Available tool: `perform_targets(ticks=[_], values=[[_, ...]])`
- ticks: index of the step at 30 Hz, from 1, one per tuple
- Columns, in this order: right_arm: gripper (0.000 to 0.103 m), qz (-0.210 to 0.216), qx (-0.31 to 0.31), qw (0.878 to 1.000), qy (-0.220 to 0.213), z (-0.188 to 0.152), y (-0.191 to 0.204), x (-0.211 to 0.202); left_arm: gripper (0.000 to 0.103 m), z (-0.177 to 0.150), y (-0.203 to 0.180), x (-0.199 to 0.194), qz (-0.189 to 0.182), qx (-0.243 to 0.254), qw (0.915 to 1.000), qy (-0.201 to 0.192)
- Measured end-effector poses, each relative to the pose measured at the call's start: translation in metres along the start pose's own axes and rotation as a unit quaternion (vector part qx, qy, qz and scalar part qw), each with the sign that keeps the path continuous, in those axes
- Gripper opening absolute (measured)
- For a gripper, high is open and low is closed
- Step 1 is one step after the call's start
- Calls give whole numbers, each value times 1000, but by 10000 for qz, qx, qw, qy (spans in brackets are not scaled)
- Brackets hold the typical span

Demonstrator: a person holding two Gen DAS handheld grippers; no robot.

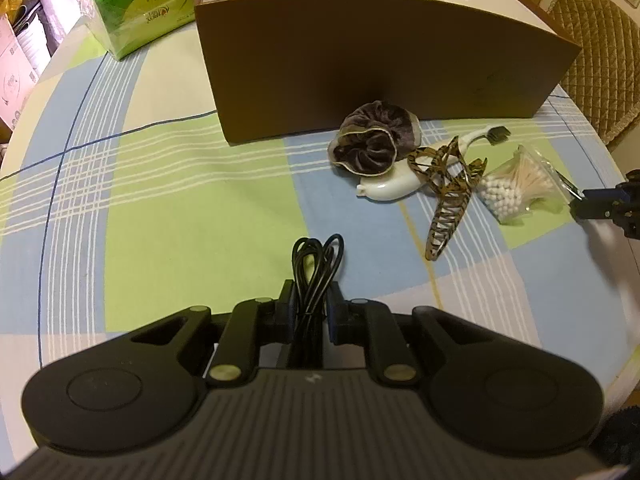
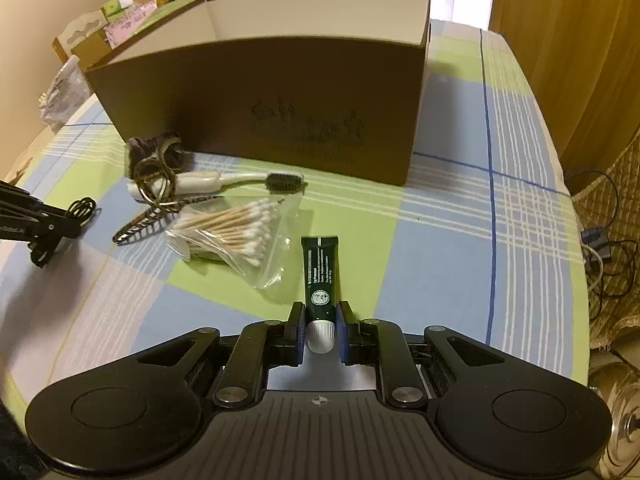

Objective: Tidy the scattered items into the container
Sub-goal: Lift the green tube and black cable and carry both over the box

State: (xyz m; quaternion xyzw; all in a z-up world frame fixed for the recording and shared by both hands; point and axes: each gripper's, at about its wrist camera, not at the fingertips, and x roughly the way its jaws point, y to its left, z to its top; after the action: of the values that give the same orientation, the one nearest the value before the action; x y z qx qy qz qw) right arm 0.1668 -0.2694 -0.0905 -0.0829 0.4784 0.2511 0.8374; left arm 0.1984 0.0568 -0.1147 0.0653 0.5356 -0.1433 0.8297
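A brown cardboard box [image 2: 280, 92] with a white inside stands open-topped at the far side of the worktop [image 2: 440, 240], which wears a cloth checked in blue, green and white. Just in front of the box lies a cluster of scattered items: a dark velvet scrunchie [image 1: 370, 142] close against the box wall, a white toothbrush [image 2: 224, 180] with a dark bristle head, a tortoiseshell hair clip [image 1: 448, 196] lying across the toothbrush handle, and a clear bag of cotton swabs [image 2: 236, 232] nearest of the four.

The left claw [image 1: 312, 300] is clamped on a bundle of black cable [image 1: 316, 268], whose loops stick out beyond the fingertips. The right claw [image 2: 320, 320] is closed around a dark green tube [image 2: 320, 276] near its white cap, just right of the swab bag.

A green tissue pack [image 1: 140, 4] rests far left of the box.
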Motion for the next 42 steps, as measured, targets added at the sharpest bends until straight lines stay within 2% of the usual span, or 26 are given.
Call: perform_targets(ticks=[9, 42], values=[[18, 209, 46, 9995, -233, 10, 1, -24, 11, 2, -1, -13, 8, -1, 9999, -114], [18, 332, -164, 9945, -980, 49, 7, -74, 11, 24, -15, -50, -110, 130, 9975, -688]])
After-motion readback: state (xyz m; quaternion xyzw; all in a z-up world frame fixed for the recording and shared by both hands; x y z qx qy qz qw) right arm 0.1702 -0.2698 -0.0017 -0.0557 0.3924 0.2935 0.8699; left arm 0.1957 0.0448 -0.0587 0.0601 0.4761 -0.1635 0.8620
